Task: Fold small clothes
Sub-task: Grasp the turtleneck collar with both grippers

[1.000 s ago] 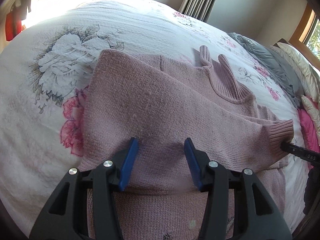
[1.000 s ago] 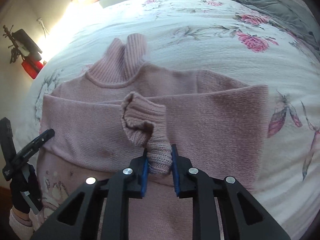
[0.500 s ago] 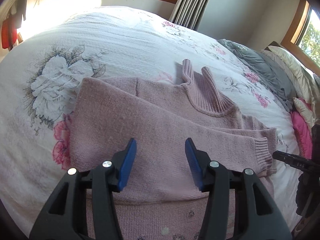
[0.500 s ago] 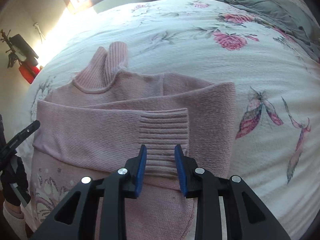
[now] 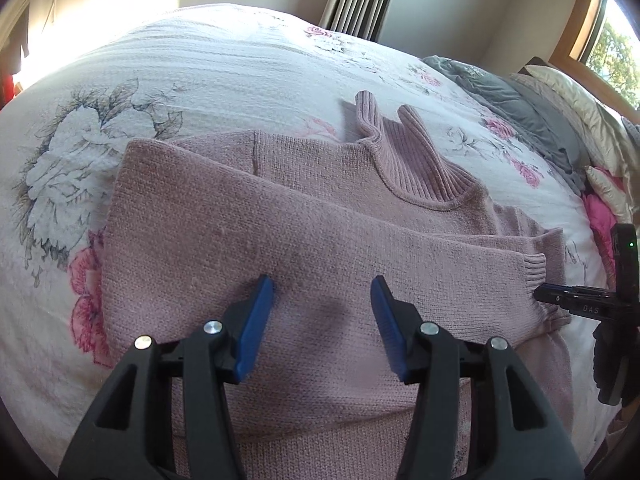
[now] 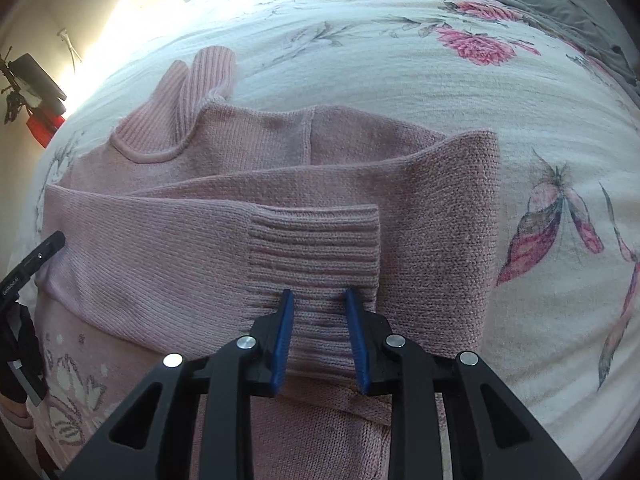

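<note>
Folding the pink sweater [image 5: 304,240] on the floral bedspread [image 5: 200,72], I judge the sleeves done: both lie crossed over the chest, the ribbed cuff [image 6: 316,248] flat on top. Next, I reckon, comes taking the hem and bringing it up toward the collar [image 5: 416,160]. My left tongs [image 5: 322,312] stand wide apart, empty, above the knit. My right tongs [image 6: 320,320] are parted, straddling the cuff's edge, gripping nothing.

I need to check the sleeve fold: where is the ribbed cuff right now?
In the right wrist view the ribbed cuff lies flat across the pink sweater, just ahead of the open right gripper, below the turtleneck collar.
</note>
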